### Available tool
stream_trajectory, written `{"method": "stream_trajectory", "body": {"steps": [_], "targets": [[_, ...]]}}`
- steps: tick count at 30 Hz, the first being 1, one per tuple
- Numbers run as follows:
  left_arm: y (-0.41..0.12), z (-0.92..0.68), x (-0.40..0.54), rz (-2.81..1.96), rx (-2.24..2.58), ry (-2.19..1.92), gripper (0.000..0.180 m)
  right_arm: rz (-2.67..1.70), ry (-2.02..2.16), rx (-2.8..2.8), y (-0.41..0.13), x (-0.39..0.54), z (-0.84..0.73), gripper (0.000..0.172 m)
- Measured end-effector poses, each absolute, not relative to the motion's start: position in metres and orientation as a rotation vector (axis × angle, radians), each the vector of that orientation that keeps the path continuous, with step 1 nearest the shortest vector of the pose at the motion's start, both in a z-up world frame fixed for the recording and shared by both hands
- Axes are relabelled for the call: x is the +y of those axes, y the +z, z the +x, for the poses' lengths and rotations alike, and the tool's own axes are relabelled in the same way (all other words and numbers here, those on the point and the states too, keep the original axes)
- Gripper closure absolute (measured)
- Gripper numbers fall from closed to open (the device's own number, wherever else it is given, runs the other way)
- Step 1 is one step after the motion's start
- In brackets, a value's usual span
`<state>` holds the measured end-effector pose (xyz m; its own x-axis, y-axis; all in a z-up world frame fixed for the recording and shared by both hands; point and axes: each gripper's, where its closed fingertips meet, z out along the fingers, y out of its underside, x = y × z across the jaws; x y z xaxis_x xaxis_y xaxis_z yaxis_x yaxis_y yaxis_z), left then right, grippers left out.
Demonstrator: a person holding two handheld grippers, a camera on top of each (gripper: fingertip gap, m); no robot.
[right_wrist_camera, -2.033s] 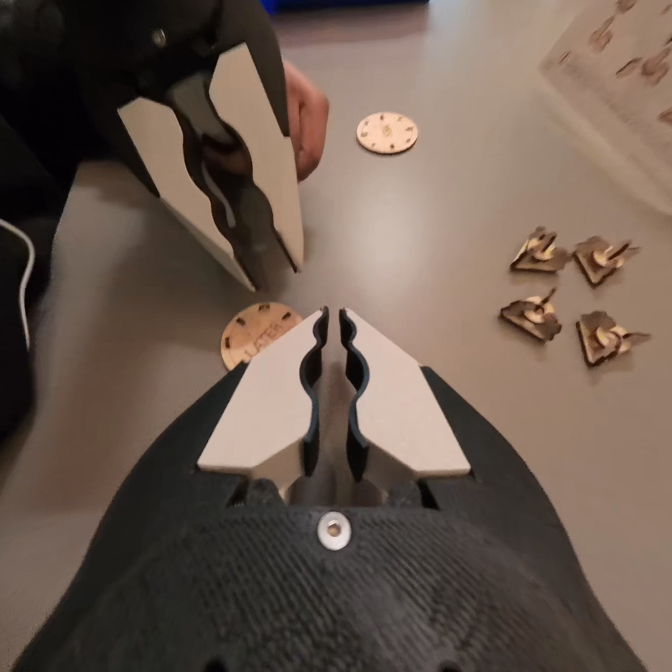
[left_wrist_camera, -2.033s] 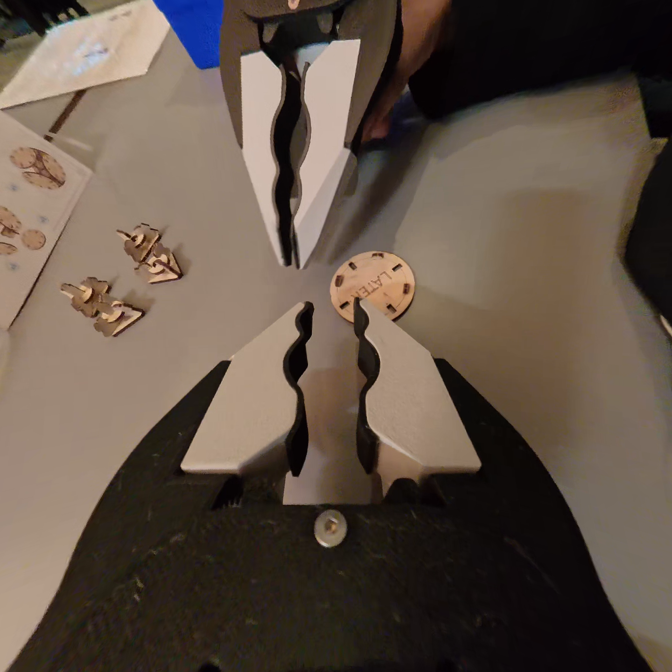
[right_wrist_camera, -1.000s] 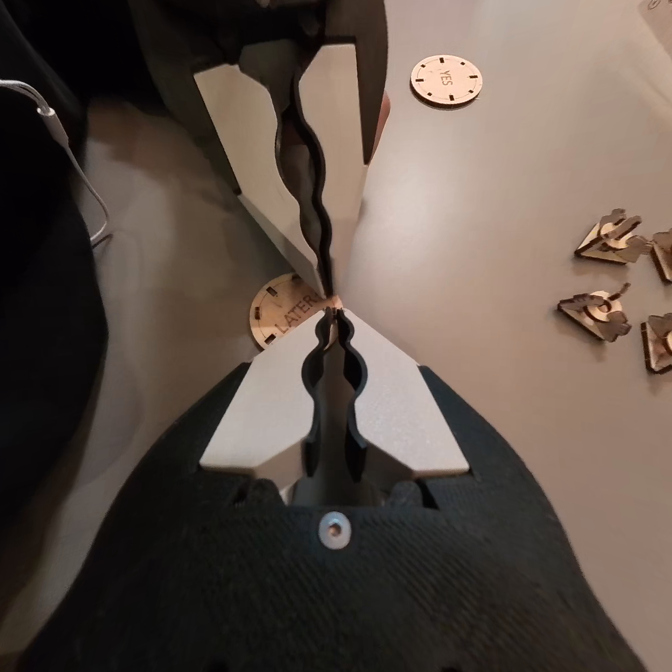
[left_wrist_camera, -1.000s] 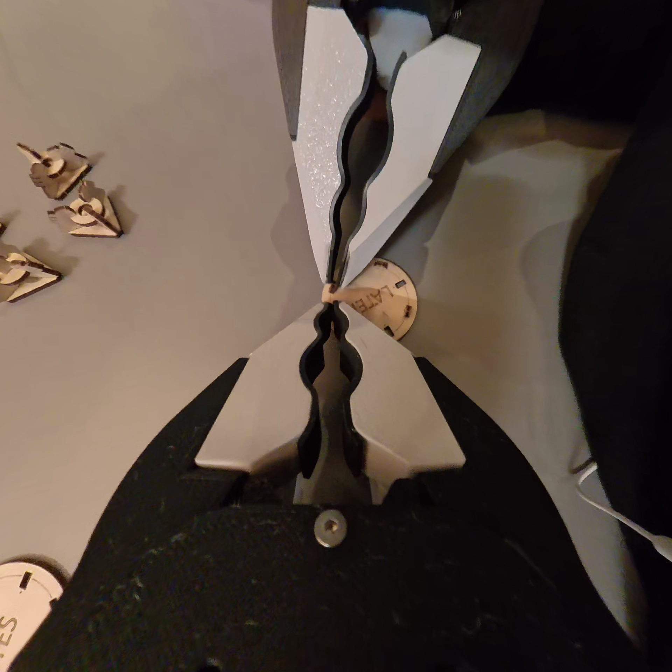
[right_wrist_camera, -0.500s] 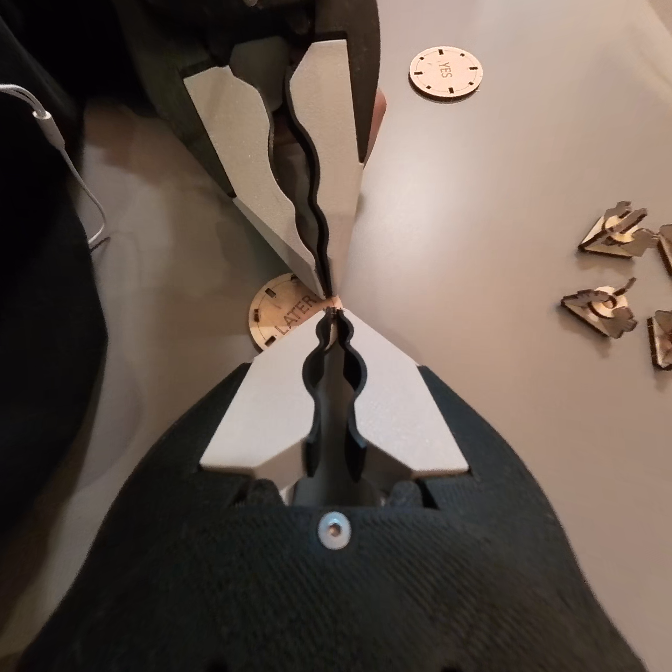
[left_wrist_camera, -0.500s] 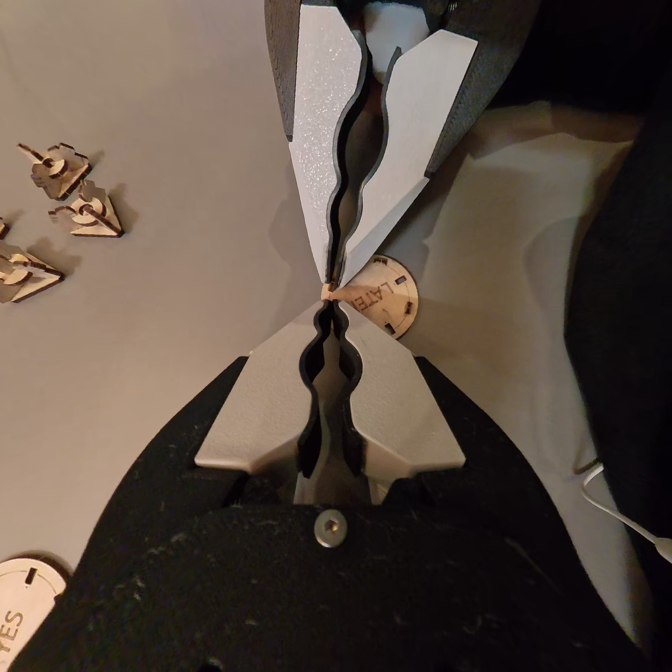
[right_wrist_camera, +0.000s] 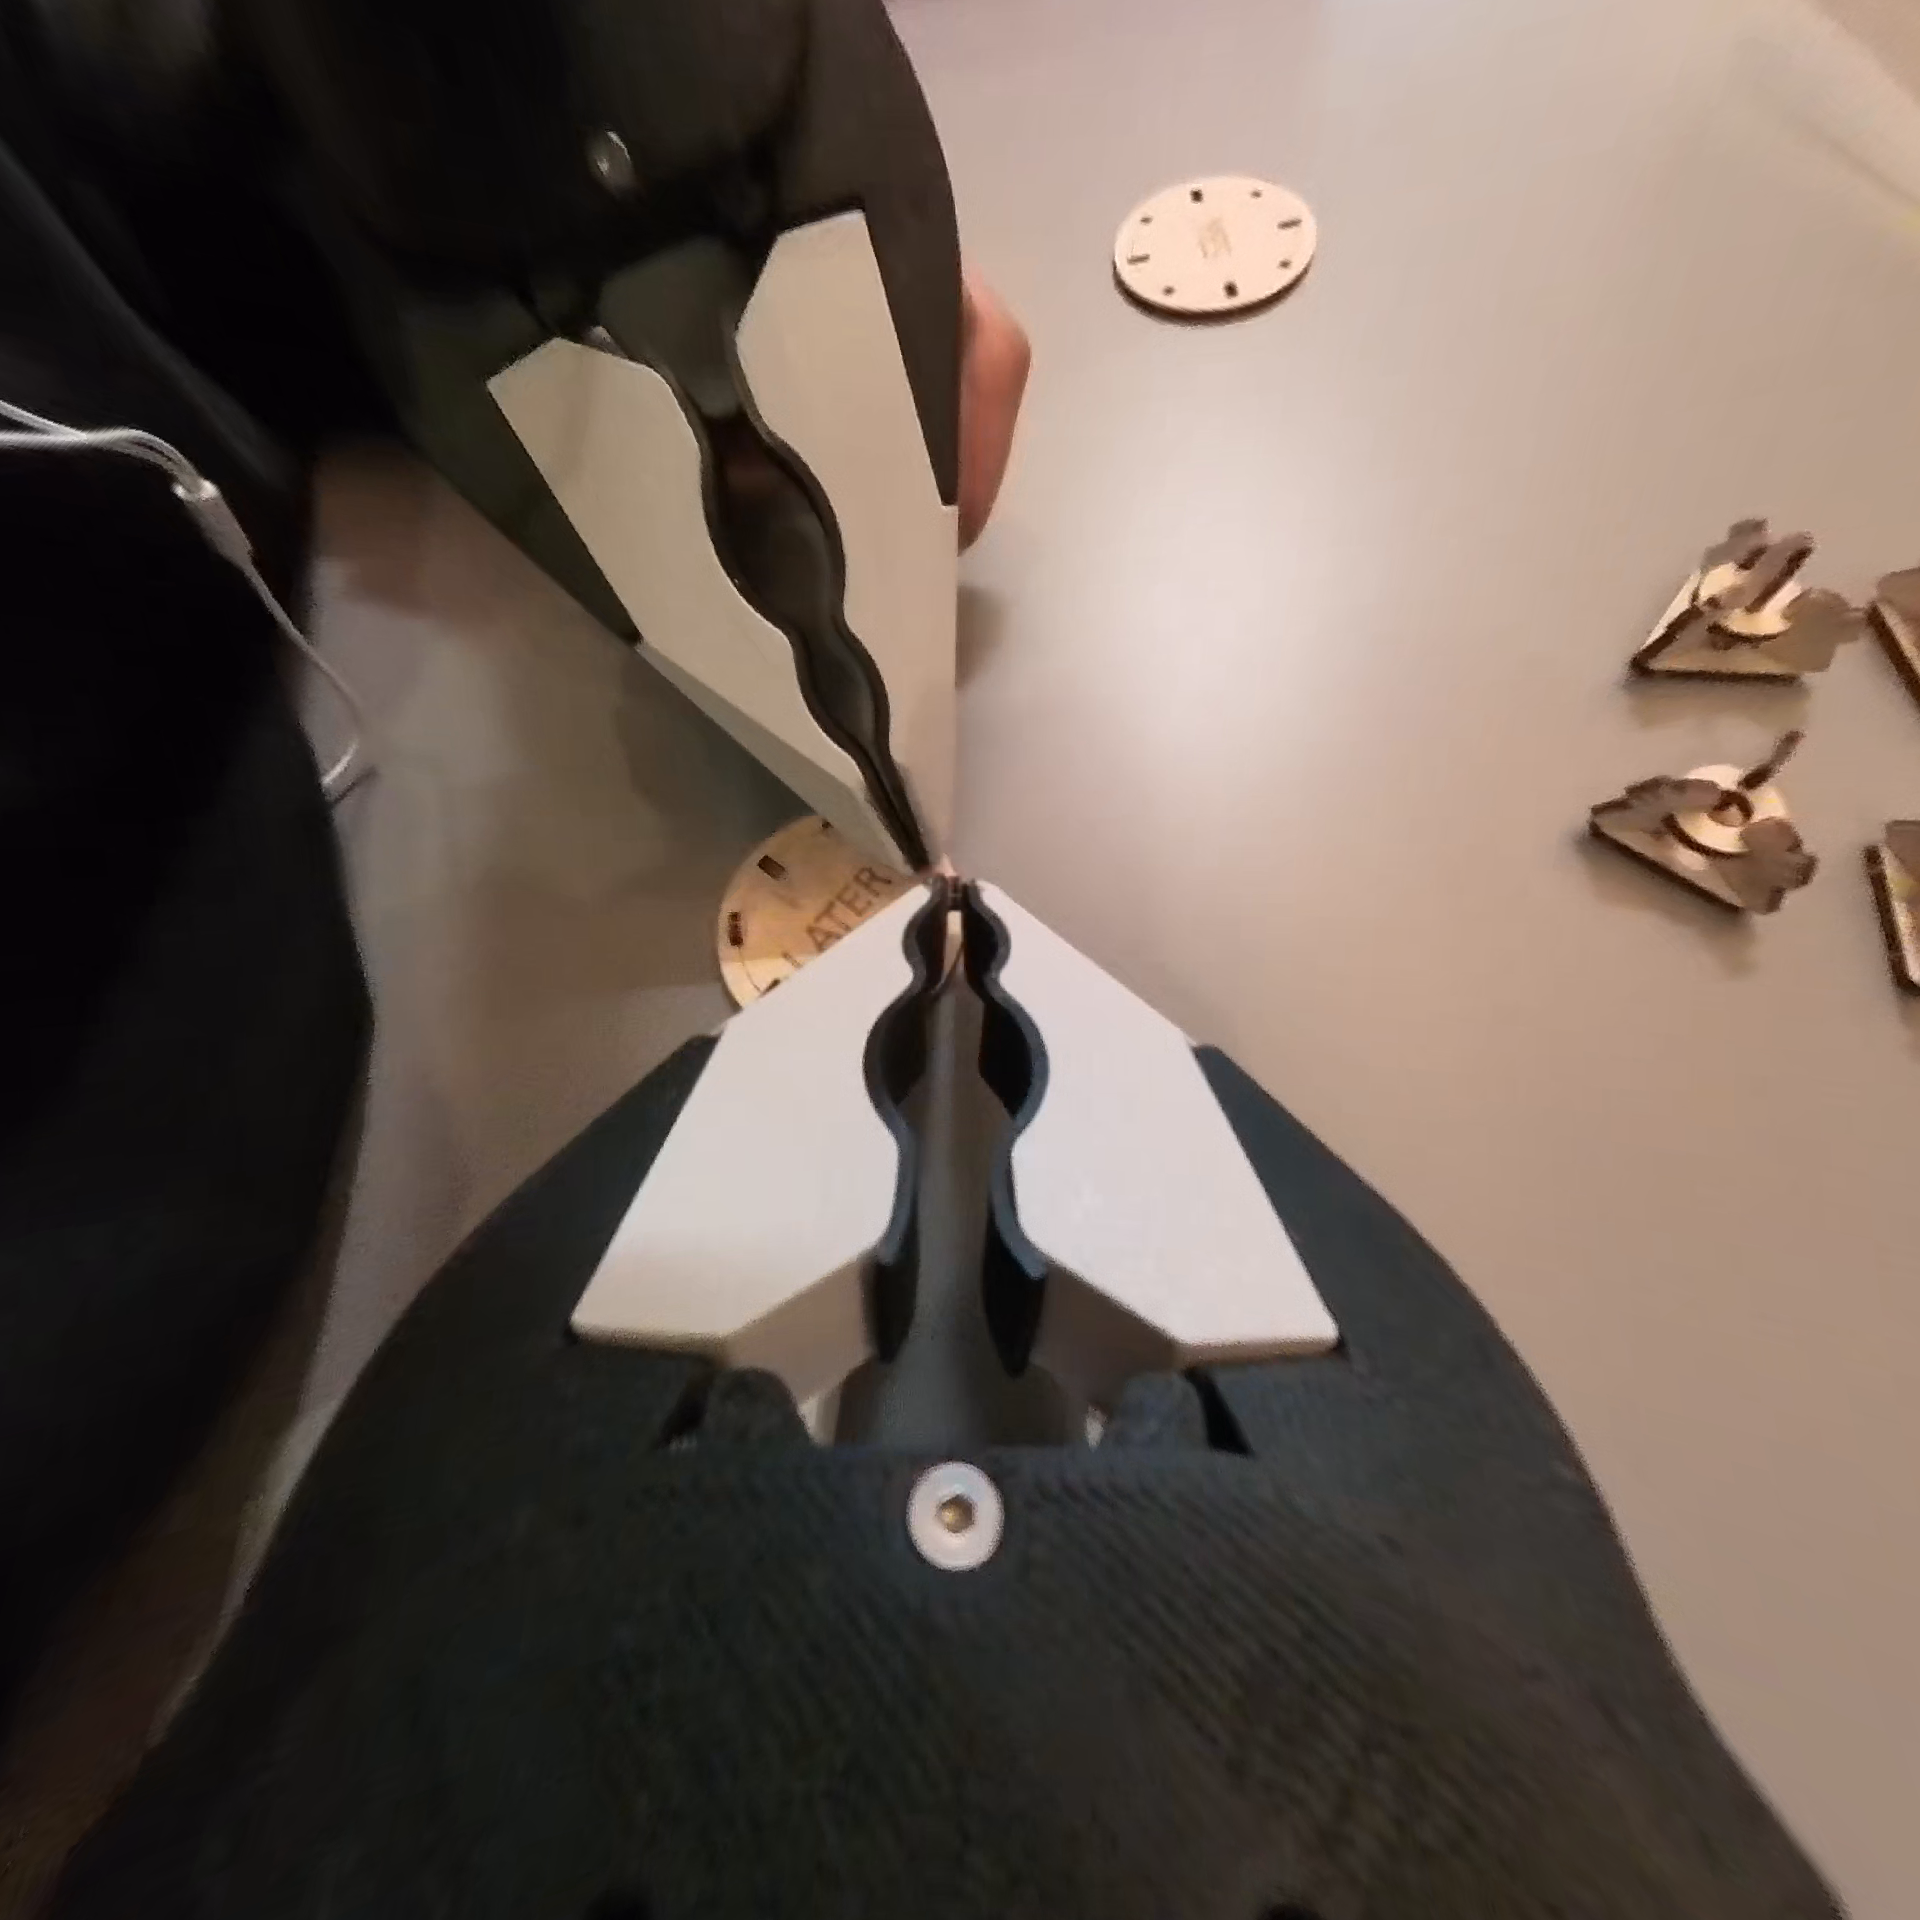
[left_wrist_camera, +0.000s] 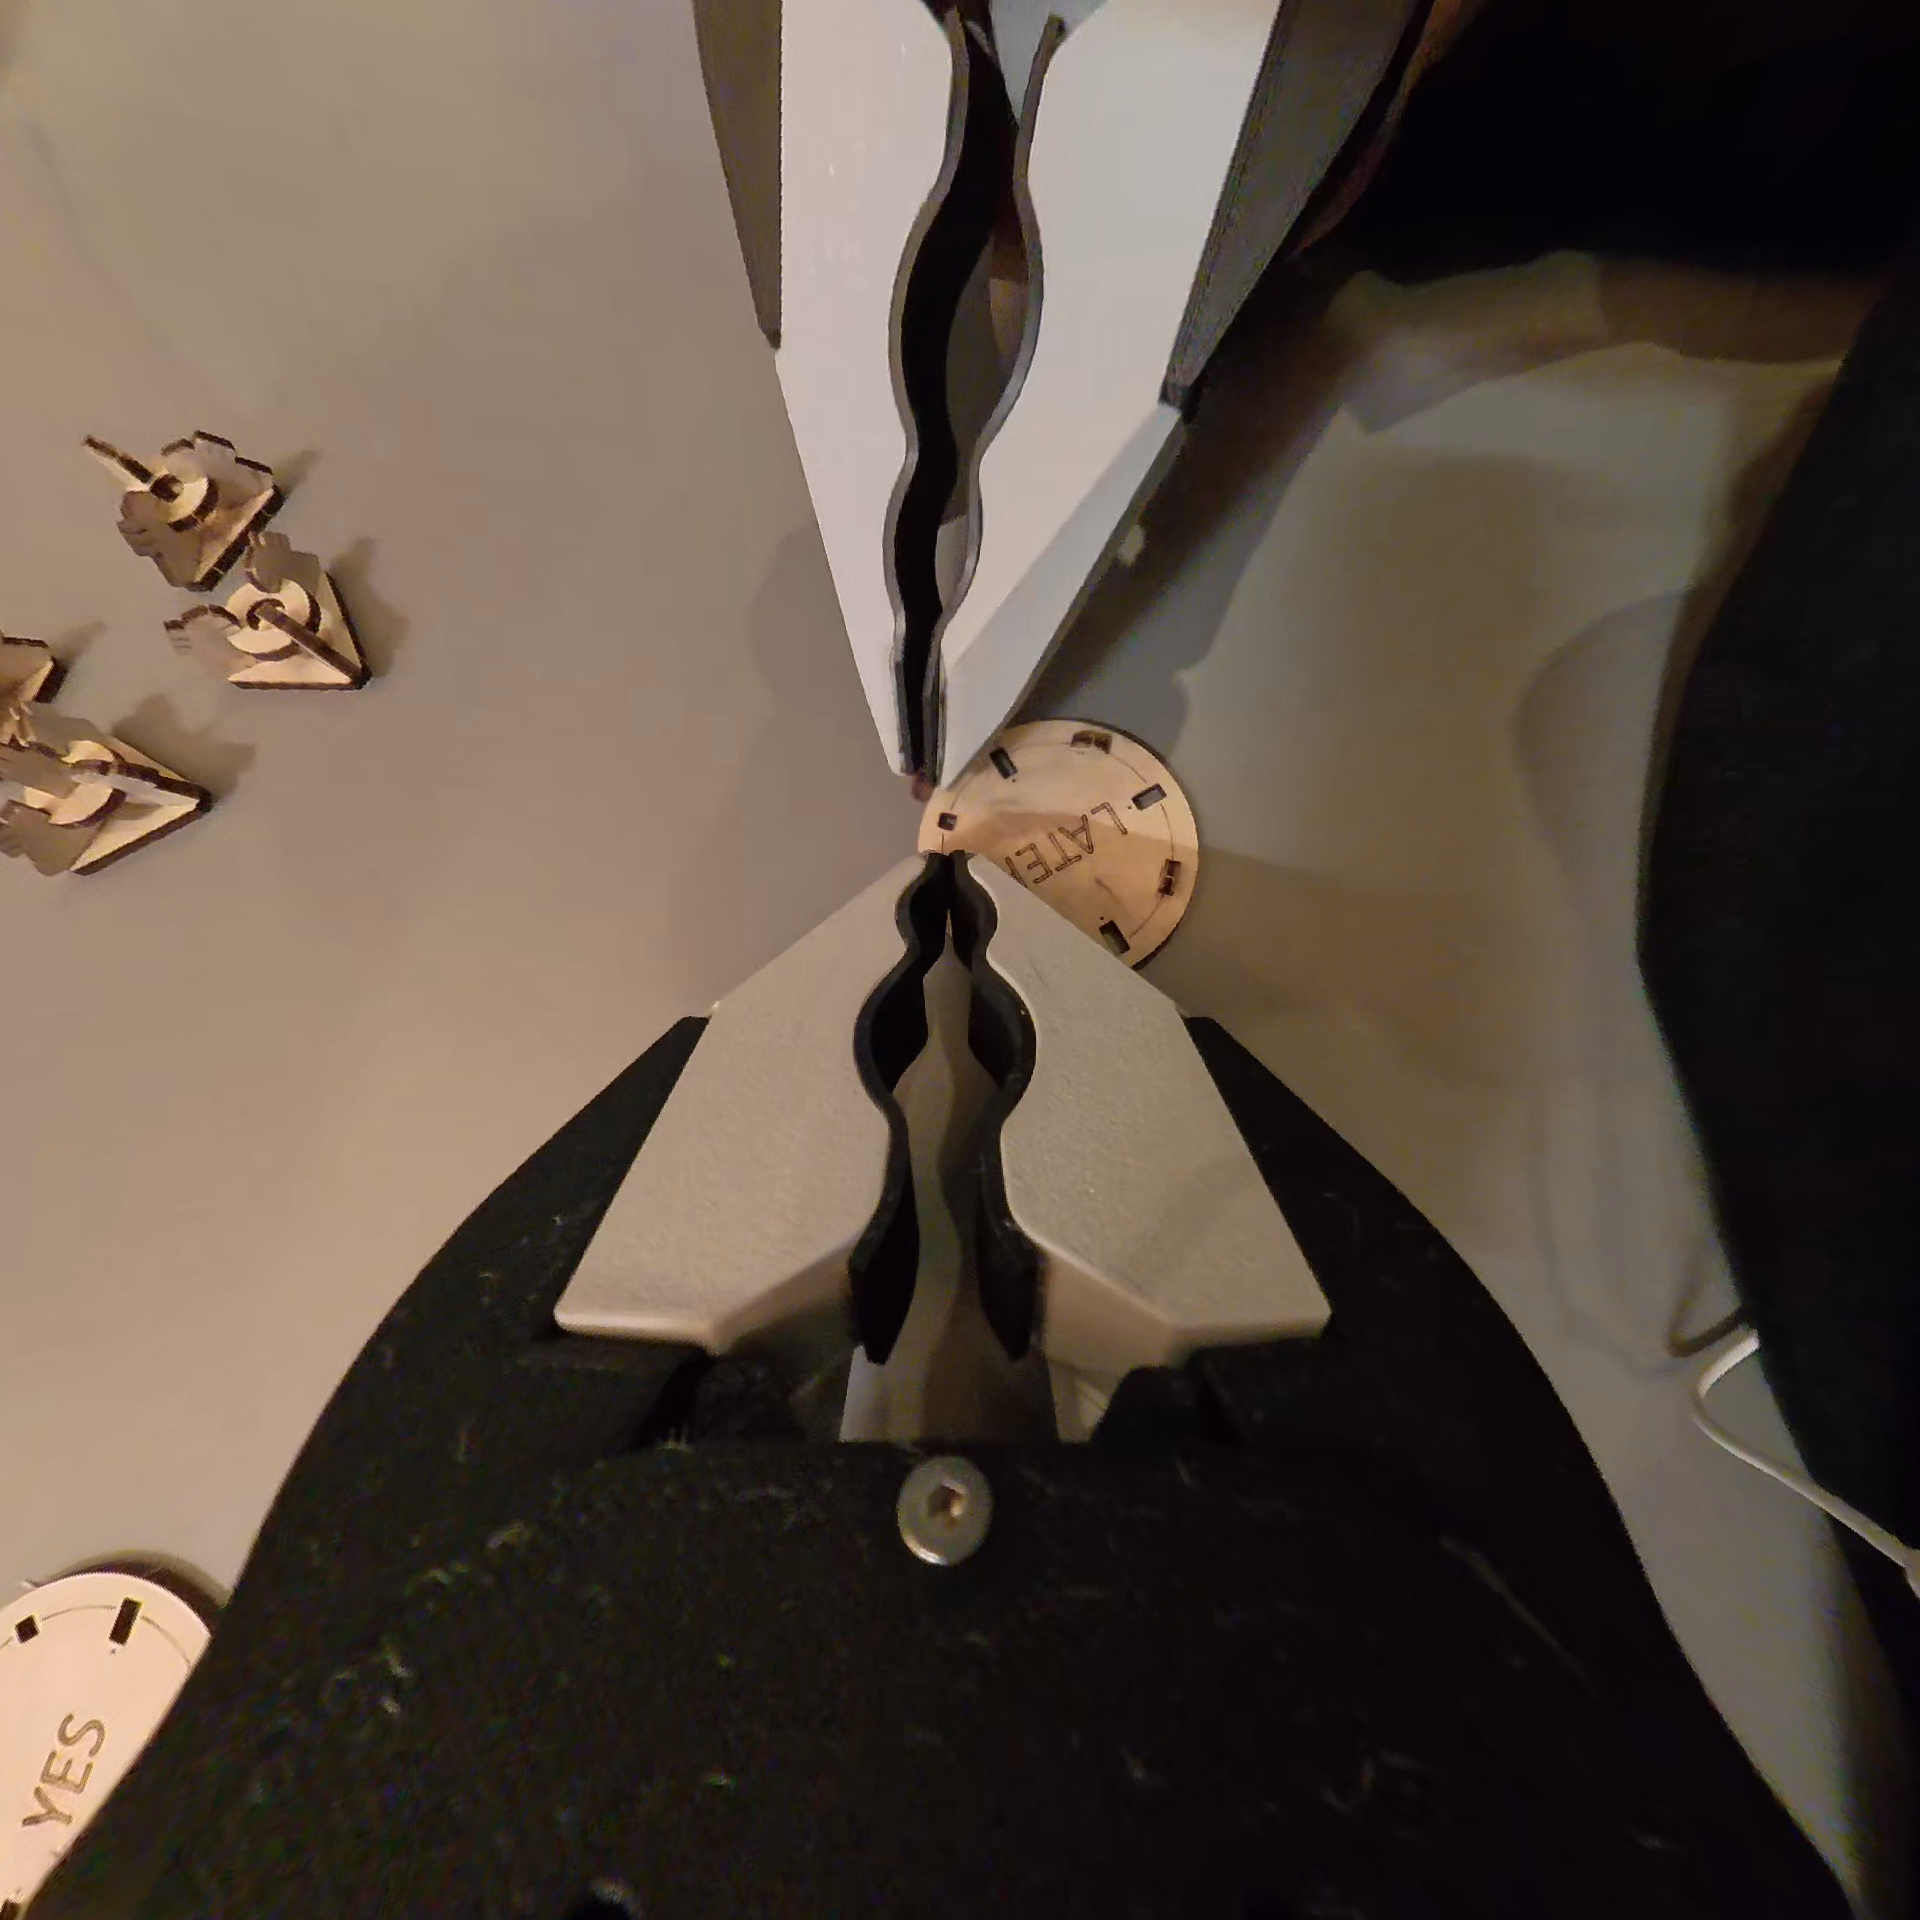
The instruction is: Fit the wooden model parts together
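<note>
Facing each other tip to tip above a grey worktop (left_wrist_camera: 436,935), the left tool (left_wrist_camera: 948,854) and the right tool (right_wrist_camera: 954,881) both have their jaws closed. In the right wrist view a tiny pale wooden sliver (right_wrist_camera: 943,871) shows at the right tool's tips, where the left tool's tips also meet; whether either tool truly pinches it cannot be told. In the left wrist view no piece is plain at the left tool's tips. Just beside the meeting tips, a round wooden disc (left_wrist_camera: 1081,831) with slots along its rim lies flat, partly covered by the fingers. A second slotted disc (right_wrist_camera: 1216,245) lies far right in the right wrist view. Four small triangular wooden assemblies (right_wrist_camera: 1704,831) lie in a cluster to the right, well apart from the tools.
</note>
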<state>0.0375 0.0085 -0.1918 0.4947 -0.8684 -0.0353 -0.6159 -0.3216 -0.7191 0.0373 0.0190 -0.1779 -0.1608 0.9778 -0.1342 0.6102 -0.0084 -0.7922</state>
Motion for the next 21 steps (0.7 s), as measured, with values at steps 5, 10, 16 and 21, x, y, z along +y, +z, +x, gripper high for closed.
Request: {"method": "stream_trajectory", "body": {"steps": [5,10,16,21], "targets": [[-0.192,0.038,0.008,-2.058,1.214,-0.479,0.179,-1.607,1.107,-1.784,-0.169,0.017,0.039,0.171],[-0.192,0.038,0.008,-2.061,1.212,-0.488,0.179,-1.608,1.070,-1.809,-0.173,0.016,0.038,0.171],[-0.190,0.037,0.008,-2.058,1.204,-0.506,0.174,-1.606,1.060,-1.808,-0.173,0.016,0.038,0.171],[-0.175,0.032,0.014,-2.023,1.080,-0.587,0.171,-1.604,1.038,-1.783,-0.172,0.021,0.038,0.171]]}}
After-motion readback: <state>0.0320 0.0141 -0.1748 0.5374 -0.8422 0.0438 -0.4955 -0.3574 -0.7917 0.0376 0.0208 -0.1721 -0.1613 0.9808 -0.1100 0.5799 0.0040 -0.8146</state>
